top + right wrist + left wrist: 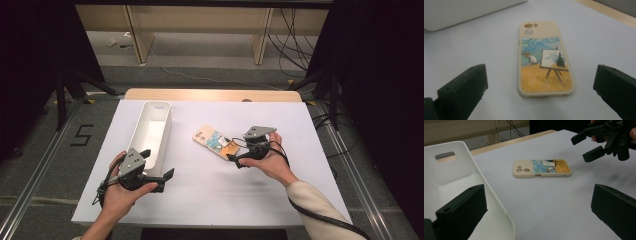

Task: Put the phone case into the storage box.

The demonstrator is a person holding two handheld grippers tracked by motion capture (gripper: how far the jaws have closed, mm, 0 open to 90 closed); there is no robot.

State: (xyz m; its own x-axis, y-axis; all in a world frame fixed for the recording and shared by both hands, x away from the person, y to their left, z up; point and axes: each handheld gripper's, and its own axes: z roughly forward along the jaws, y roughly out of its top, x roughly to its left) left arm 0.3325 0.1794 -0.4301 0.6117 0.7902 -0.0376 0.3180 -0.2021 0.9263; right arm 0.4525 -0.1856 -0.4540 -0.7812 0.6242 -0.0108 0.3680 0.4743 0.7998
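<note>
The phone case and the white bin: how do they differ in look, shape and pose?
The phone case is flat and thin; the white bin is a deep, open box. The case is cream with a painted picture of a painter and easel; the bin is plain white. The case lies ahead of the right claw, between its open jaws, while the left claw straddles the bin's near wall. Both rest on the white table.

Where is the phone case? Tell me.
The phone case lies flat on the white table, right of the white bin, just ahead of the open right claw.

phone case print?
Cream phone case with a painted scene: painter, easel, golden field, blue sky. Clearest in the right gripper view.
</note>
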